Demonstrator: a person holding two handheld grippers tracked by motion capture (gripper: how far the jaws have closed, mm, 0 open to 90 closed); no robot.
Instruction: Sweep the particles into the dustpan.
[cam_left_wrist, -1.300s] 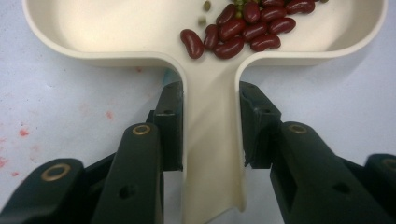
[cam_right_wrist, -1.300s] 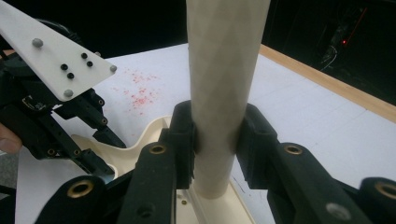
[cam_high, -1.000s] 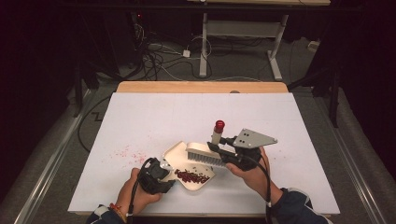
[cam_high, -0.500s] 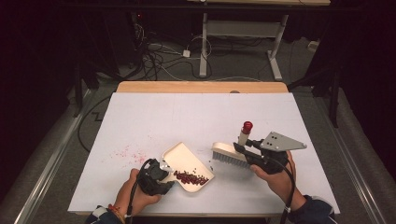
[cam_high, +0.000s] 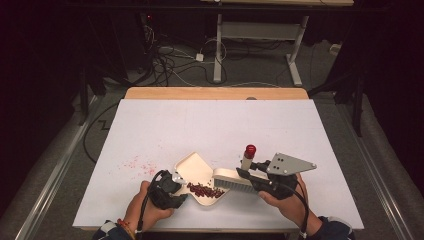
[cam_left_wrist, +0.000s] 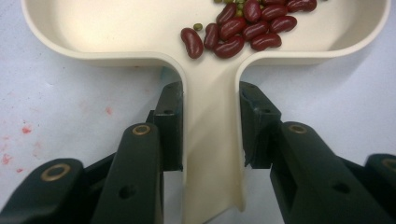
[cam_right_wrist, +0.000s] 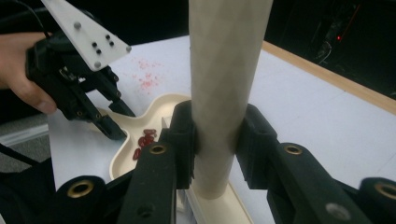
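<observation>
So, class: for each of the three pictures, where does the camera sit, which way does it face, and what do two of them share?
High view: above the table's near edge, facing forward and down; both hands, left claw, right claw.
Left gripper view: on the left claw, facing the dustpan with beans.
Right gripper view: on the right claw, facing the brush handle.
Shared: dustpan and beans.

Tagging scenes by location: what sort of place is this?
Probably a lab or recording workspace, not a kitchen: a table under a plain white sheet in a dark room, loose cables on the floor behind it, and a bare desk frame farther back.
</observation>
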